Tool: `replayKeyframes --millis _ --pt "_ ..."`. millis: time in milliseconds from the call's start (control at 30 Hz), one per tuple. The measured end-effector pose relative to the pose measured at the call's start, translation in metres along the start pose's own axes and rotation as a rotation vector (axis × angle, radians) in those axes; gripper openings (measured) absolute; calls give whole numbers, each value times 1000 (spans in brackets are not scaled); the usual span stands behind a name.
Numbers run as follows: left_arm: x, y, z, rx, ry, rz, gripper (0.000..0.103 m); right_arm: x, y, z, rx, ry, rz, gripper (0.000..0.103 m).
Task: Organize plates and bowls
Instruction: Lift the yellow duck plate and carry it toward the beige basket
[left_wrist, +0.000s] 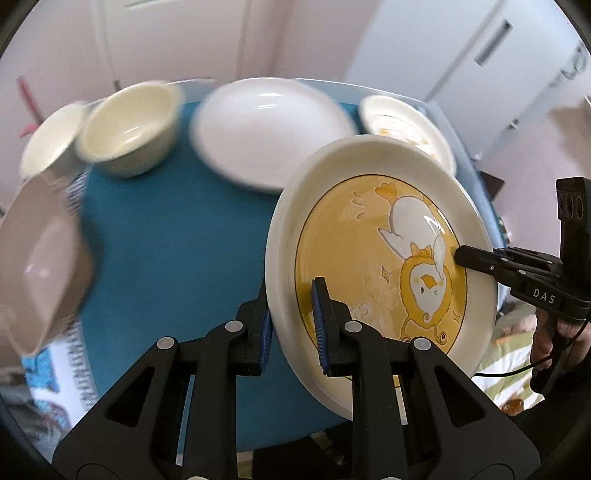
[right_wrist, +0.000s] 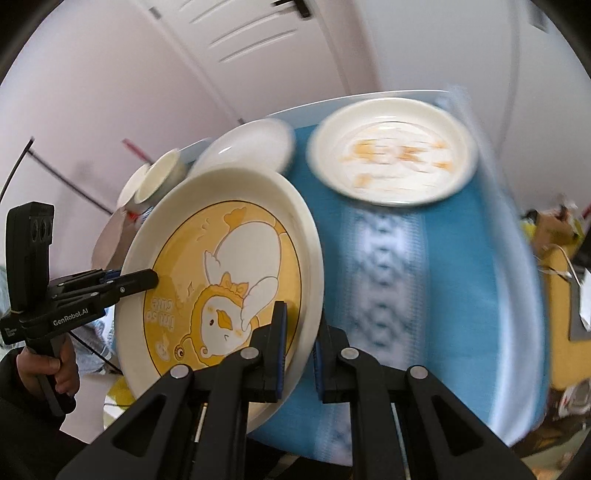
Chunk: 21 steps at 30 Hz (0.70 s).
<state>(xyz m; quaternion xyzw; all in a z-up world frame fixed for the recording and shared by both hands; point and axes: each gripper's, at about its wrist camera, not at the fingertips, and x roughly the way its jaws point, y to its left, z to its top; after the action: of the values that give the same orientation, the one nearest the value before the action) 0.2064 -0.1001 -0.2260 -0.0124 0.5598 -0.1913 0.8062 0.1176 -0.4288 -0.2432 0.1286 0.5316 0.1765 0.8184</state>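
So the surface with the blue cloth sits below and ahead of both tongs, with a plain white plate at the back, cream bowls off to the left, and a second printed plate at the far right. The duck plate is up in the air, tilted on edge, off the cloth. Left tongs are clamped on its near-left rim, right tongs clamped on the opposite rim, so the plate spans between them. That matching plate lies ahead-right, nearer the right hand, so I'd guess it gets stacked there.
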Motion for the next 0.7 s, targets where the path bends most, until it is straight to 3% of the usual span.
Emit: replayKeyframes --millis 333,700 --pt "-10 103 -38 -148 24 55 17 74 85 6 -129 121 57 12" --pt "8 150 -53 -176 27 36 17 108 102 9 -152 153 39 12"
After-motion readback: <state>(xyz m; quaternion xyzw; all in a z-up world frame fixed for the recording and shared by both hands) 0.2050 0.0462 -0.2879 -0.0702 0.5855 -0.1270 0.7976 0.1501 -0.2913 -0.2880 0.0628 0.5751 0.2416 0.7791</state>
